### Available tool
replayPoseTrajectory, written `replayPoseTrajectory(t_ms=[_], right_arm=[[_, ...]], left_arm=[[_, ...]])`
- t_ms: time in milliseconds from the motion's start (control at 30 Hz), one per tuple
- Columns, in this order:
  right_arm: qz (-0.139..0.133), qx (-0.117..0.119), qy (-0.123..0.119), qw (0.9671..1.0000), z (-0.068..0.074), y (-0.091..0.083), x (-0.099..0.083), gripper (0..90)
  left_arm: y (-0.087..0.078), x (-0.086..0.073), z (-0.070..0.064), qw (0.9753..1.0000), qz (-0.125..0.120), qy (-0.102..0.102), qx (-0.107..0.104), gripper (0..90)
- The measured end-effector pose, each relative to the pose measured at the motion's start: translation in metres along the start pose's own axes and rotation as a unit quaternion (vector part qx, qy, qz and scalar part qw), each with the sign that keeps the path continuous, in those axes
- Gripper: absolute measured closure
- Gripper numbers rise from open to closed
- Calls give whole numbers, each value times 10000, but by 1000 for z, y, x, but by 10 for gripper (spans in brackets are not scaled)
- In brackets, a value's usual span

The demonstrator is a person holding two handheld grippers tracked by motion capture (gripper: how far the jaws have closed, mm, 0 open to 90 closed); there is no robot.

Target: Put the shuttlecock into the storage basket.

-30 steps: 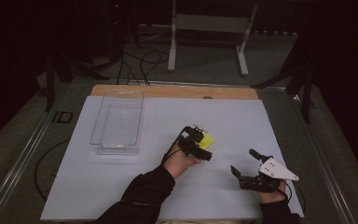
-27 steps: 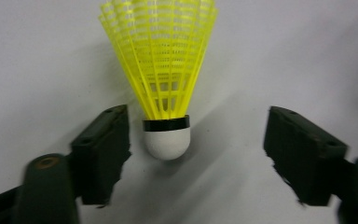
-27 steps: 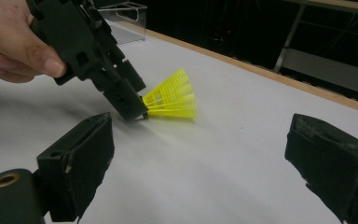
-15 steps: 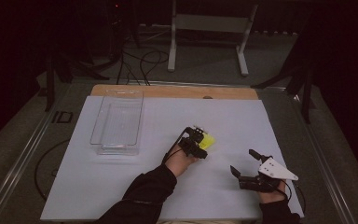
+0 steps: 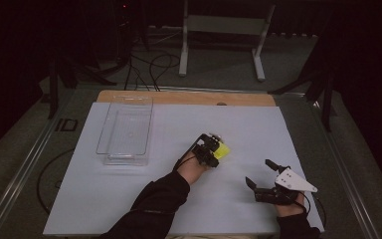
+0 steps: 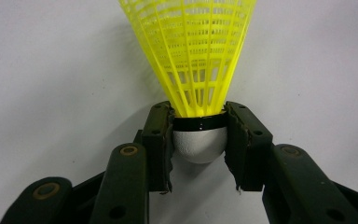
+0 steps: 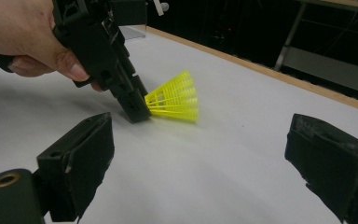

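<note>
Yellow shuttlecock (image 6: 191,56), white cork clamped, left gripper (image 6: 198,140)

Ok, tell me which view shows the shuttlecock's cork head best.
The left gripper view: the shuttlecock sits close up, its white head and black band clamped between the left gripper jaws. In the right gripper view those jaws hide the head, leaving the yellow skirt. From the high view it is a small yellow blur.

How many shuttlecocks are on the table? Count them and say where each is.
1. The yellow shuttlecock lies mid-table on the white sheet, its cork clamped by the left gripper, right of the clear tray.
</note>
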State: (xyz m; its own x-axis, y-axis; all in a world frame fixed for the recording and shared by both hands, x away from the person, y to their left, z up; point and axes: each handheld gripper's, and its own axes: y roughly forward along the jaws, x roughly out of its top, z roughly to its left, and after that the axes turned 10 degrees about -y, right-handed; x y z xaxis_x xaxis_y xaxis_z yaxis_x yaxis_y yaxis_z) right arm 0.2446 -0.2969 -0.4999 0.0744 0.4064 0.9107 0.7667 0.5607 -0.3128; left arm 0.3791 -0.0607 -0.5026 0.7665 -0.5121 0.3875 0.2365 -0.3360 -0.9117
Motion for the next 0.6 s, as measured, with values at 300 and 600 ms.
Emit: replayPoseTrajectory(t_ms=[300, 600], right_arm=[[0, -12, -6, 10000, 0, 0, 0, 80], [0, -26, 0, 10000, -1, 0, 0, 80]], left_arm=[[-4, 4, 1, 9985, 309, 411, -211, 652], [-27, 10, 4, 9961, 325, 626, -539, 654]])
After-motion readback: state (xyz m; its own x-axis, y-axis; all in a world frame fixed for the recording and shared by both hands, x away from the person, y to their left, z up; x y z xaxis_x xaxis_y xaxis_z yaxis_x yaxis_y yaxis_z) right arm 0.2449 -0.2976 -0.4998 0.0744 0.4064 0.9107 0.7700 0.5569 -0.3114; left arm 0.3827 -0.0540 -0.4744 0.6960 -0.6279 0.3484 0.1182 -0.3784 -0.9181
